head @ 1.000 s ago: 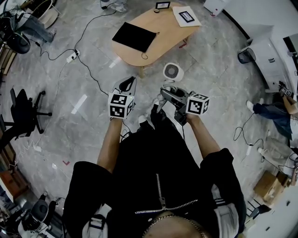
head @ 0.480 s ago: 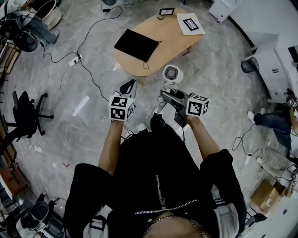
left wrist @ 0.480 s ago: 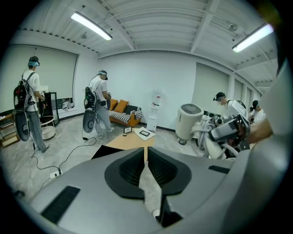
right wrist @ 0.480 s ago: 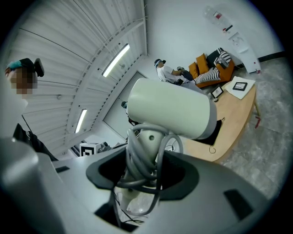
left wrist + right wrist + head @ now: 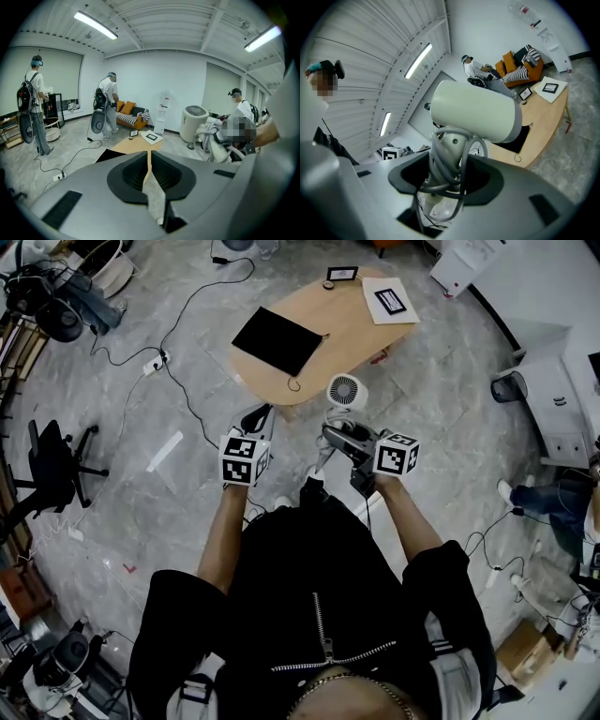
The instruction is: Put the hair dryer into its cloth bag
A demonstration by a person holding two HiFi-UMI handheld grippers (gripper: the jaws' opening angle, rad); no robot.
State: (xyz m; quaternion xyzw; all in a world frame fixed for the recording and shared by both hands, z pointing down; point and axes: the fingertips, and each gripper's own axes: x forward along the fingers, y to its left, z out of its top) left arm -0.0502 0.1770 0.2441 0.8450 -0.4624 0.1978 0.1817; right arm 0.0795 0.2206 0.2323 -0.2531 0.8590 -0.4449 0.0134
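My right gripper (image 5: 336, 432) is shut on the handle of the cream hair dryer (image 5: 346, 390), held above the floor in front of me. In the right gripper view the dryer's barrel (image 5: 473, 110) lies across the top and its grey cord is wound round the handle (image 5: 445, 154) between the jaws. My left gripper (image 5: 260, 414) is shut with nothing in it; only a thin slit shows between its jaws. The black cloth bag (image 5: 278, 340) lies flat on the wooden table (image 5: 347, 329) ahead, also visible as the bag (image 5: 108, 154) and the bag (image 5: 524, 136).
A paper with a dark tablet (image 5: 391, 300) and a small frame (image 5: 342, 274) lie on the table's far end. Cables and a power strip (image 5: 155, 362) run over the floor at left, near an office chair (image 5: 56, 465). Other people and a white cylindrical appliance (image 5: 194, 123) stand beyond the table.
The table and bag have come a little nearer in the head view as I walk towards them. Both grippers keep their grip and their place in front of me.
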